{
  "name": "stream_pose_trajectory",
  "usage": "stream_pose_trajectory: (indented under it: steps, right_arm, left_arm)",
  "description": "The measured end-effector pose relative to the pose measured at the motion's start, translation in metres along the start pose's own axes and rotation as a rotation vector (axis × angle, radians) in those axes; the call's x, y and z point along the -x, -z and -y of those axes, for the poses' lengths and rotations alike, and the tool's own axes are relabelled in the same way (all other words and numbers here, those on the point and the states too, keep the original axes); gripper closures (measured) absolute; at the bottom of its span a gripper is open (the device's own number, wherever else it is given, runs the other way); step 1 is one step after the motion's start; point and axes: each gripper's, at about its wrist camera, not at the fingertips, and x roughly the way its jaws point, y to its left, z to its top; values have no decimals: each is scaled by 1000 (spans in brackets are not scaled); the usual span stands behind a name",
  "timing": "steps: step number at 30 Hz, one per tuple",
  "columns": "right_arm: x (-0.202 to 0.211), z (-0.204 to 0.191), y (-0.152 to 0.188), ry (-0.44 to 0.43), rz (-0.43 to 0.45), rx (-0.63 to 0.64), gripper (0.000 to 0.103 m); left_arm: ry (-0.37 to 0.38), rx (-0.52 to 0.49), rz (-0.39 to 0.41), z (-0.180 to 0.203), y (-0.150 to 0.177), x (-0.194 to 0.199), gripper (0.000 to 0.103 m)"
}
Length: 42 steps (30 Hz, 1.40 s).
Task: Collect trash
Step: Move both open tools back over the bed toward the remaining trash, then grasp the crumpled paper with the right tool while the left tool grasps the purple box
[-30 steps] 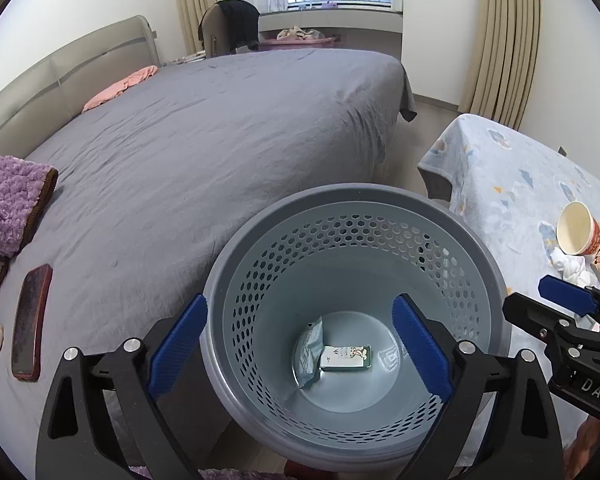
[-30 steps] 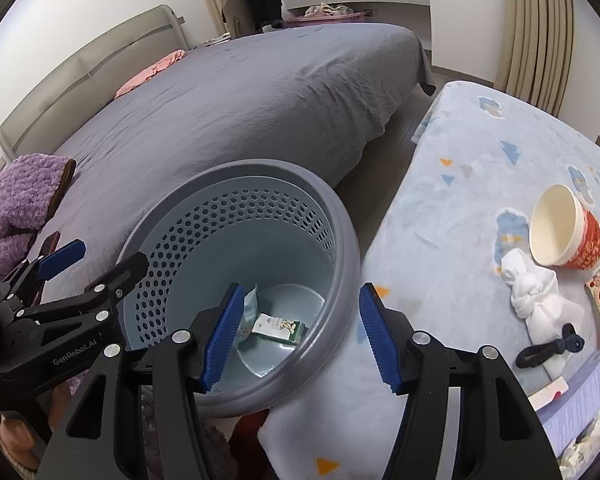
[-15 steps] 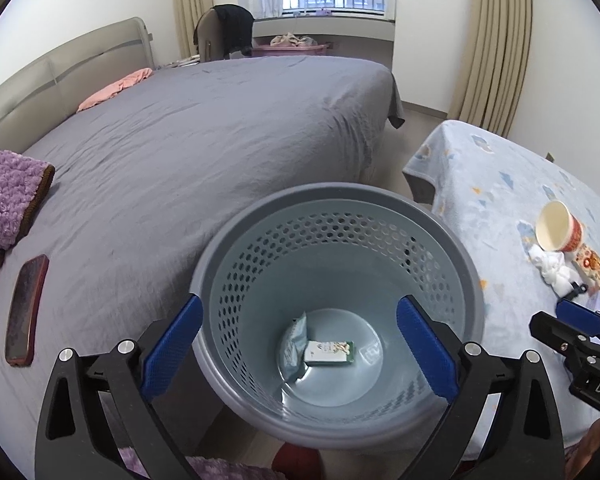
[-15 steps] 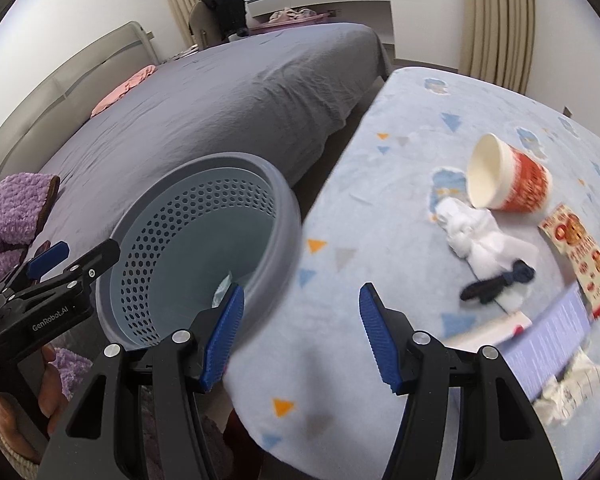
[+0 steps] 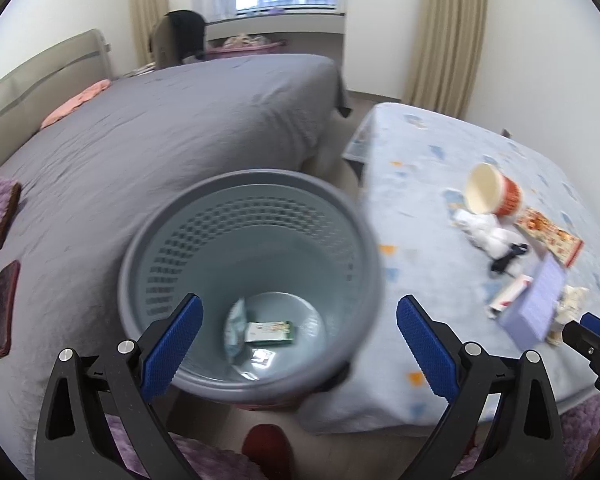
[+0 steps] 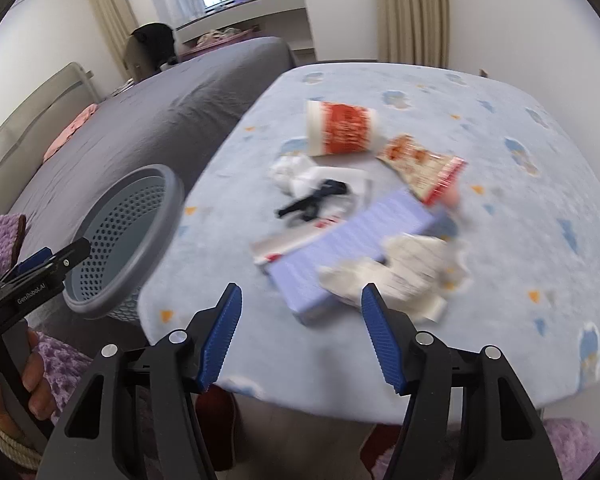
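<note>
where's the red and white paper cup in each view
Left wrist view: the paper cup lies tipped over on the blue tablecloth, upper right, its open mouth facing the camera.
Right wrist view: the same cup lies on its side above centre, its mouth to the left.
Shared landmark: the grey basket, standing left of the table in both views.

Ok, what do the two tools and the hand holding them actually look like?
Both the left tool and right tool are black plastic clamps with silver rivets and ribbed blue pads. The left one's side carries white "GenRobot.AI" lettering, seen from the right wrist. The left hand is bare, with a pale cord at the wrist.
</note>
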Motion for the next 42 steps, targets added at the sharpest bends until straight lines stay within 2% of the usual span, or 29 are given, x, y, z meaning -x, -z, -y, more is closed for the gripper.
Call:
stream_pose_trajectory:
  steps: [7,14,18,21,27,33,42]
  right_arm:
    - [13,46,11,61,18,-60,41]
    - [-5,65,14,39,-5,-79,41]
    - [-12,66,9,13,-9,-81,39]
    - [-13,65,4,-2,-1,-76,35]
    - [-21,69,-11,-15,3,-91,35]
    - [-42,74,-17,-2,-50,-101,35]
    - [-60,80,-9,-121,-101,-142,35]
  left_arm:
    - [55,-60,3,45,2,7,7]
    - [56,-122,3,75,6,10,7]
    - [47,-130,-4,80,8,7,7]
    - [43,-127,-9,82,6,5,7]
    - [42,-136,-18,86,5,0,7]
    - [35,-144,-29,90,5,-5,7]
    - [38,-149,-41,93,6,-11,7]
